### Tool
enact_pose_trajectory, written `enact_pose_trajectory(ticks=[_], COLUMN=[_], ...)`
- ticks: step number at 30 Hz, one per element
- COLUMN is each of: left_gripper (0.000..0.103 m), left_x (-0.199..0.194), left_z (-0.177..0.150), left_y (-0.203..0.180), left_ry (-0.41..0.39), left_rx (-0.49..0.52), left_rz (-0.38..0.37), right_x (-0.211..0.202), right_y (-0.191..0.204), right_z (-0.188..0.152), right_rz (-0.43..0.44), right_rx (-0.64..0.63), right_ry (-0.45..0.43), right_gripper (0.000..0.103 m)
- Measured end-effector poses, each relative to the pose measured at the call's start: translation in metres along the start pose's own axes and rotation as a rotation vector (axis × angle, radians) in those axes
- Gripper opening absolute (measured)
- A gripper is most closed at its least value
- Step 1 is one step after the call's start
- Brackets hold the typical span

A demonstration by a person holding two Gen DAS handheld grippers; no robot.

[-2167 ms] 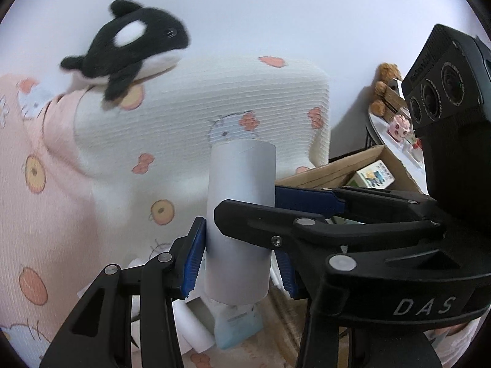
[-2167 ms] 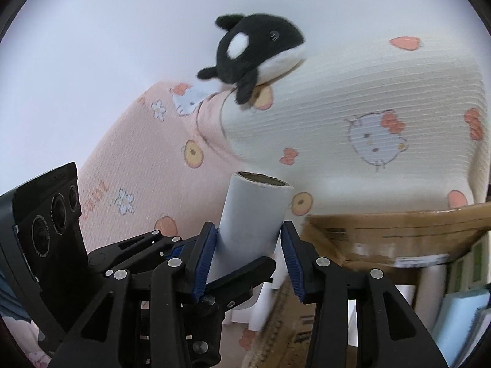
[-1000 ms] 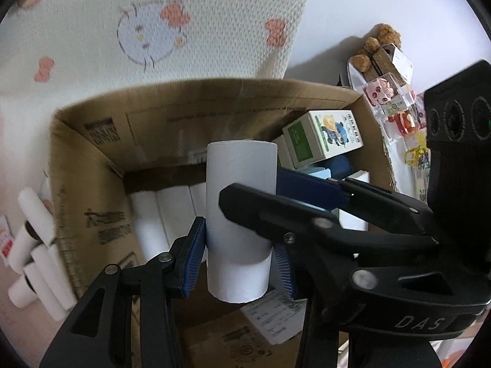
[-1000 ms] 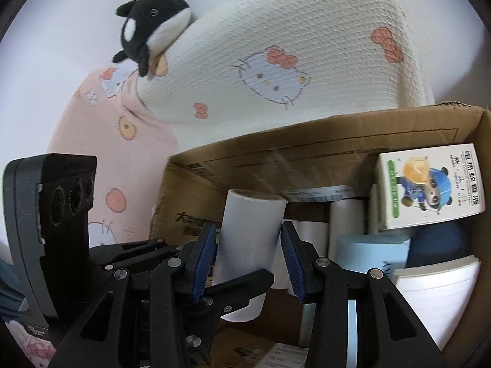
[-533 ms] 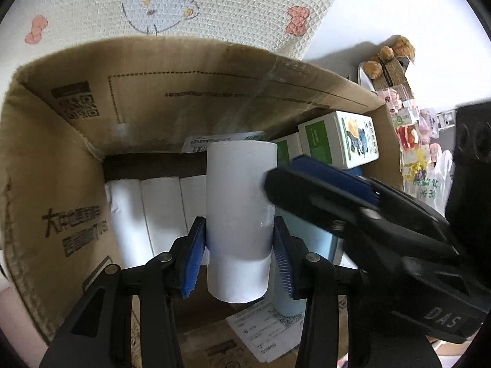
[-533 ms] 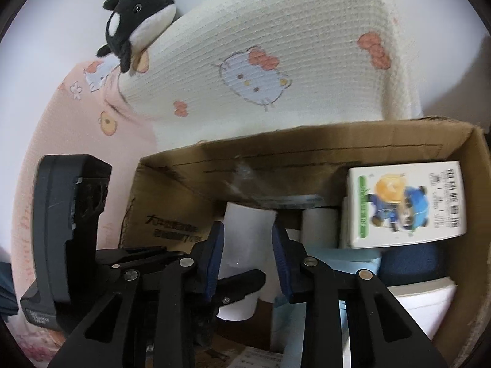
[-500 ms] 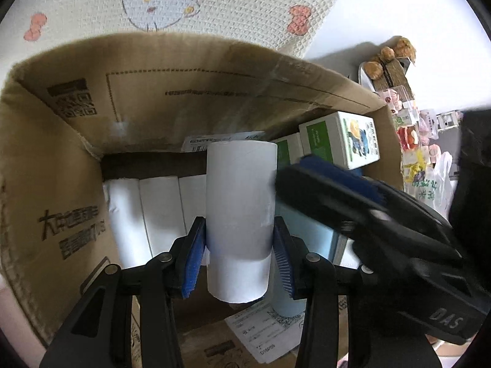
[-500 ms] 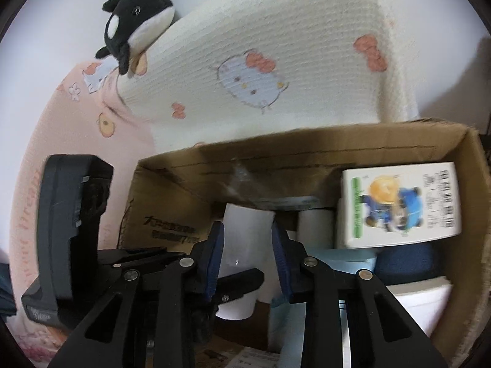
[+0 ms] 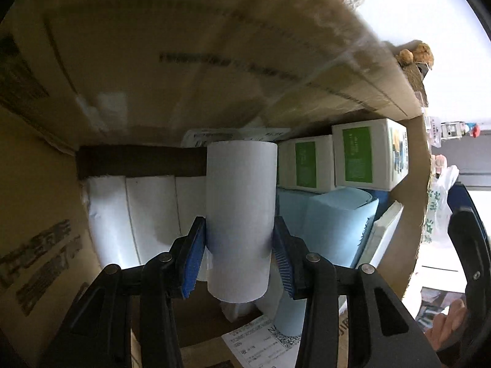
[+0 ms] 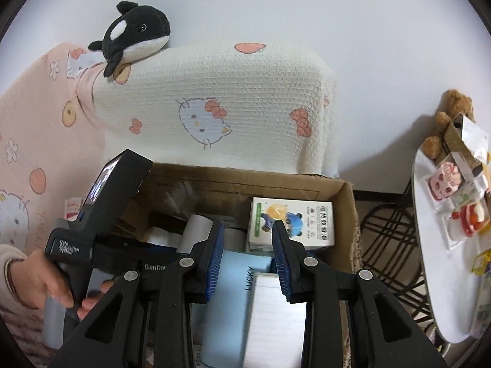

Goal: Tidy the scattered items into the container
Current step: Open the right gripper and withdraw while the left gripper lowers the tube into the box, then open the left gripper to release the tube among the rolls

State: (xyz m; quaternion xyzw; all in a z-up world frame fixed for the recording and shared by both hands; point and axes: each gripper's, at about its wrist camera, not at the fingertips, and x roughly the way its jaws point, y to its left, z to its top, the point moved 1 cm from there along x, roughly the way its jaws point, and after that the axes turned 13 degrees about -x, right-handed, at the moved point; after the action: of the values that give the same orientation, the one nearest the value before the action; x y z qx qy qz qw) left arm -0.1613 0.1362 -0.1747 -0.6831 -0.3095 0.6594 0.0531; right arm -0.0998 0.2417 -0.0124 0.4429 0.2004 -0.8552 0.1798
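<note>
My left gripper (image 9: 239, 254) is shut on a white paper roll (image 9: 241, 190), held upright deep inside the cardboard box (image 9: 184, 46). The roll hangs just above the box floor, beside other rolls lying there. In the right wrist view the box (image 10: 245, 178) lies below, and the roll's top (image 10: 196, 230) shows behind my right gripper's left finger. A hand (image 10: 58, 288) holds the left gripper's black body. My right gripper (image 10: 245, 254) hovers above the box with its blue pads drawn in close and nothing between them.
White rolls (image 9: 147, 214) lie along the box's left side; green-and-white cartons (image 9: 356, 156) and a pale blue packet (image 9: 331, 224) fill the right. Behind the box are a cream blanket (image 10: 214, 98) and an orca plush (image 10: 135, 33). A white table (image 10: 445, 230) with trinkets stands at right.
The left gripper has sunk deeper into the box with the roll. The right gripper has let go of the roll, narrowed its jaws and lifted away above the box.
</note>
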Motion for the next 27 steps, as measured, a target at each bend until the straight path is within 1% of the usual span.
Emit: enact_pose_trajectory(ticks=[6,10,11,12,14,16,18,20,21,23,25,27], left_gripper=[0.047,0.047,0.049,0.051,0.055,0.055,0.055,0.055,0.055,0.055,0.055,0.055], left_x=[0.013,0.017,0.016,0.014,0.008,0.004,-0.003,-0.008,-0.011,-0.016,-0.028,-0.045], left_z=[0.001,0.004,0.004,0.003,0.002,0.0,-0.004,-0.008,-0.01,-0.011,-0.015,-0.02], left_y=[0.003,0.004,0.003,0.001,-0.005,-0.009,-0.016,-0.025,-0.029,-0.033,-0.041,-0.049], left_ry=[0.023,0.042,0.044,0.032,-0.007,-0.026,-0.059,-0.053,-0.025,-0.002,-0.036,-0.106], left_rx=[-0.016,-0.033,-0.03,-0.019,0.01,0.021,0.062,0.12,0.139,0.151,0.195,0.252], left_rz=[0.018,0.008,0.003,0.006,0.045,0.068,0.093,0.135,0.149,0.16,0.159,0.171], right_x=[0.005,0.01,0.01,0.01,0.01,0.01,0.009,0.007,0.006,0.002,-0.002,-0.005], right_y=[-0.001,0.004,0.005,0.005,0.006,0.005,0.005,0.006,0.006,0.006,0.008,0.011], right_z=[-0.008,-0.011,-0.012,-0.013,-0.016,-0.019,-0.02,-0.022,-0.023,-0.024,-0.025,-0.025], right_rz=[0.007,0.028,0.03,0.032,0.036,0.037,0.036,0.035,0.035,0.034,0.039,0.043], right_rx=[0.012,0.015,0.016,0.016,0.024,0.028,0.03,0.032,0.034,0.035,0.036,0.034], right_ry=[0.02,0.03,0.031,0.032,0.034,0.04,0.043,0.043,0.043,0.037,0.031,0.027], right_gripper=[0.029,0.029,0.029,0.029,0.029,0.029,0.029,0.029,0.029,0.029,0.029,0.029])
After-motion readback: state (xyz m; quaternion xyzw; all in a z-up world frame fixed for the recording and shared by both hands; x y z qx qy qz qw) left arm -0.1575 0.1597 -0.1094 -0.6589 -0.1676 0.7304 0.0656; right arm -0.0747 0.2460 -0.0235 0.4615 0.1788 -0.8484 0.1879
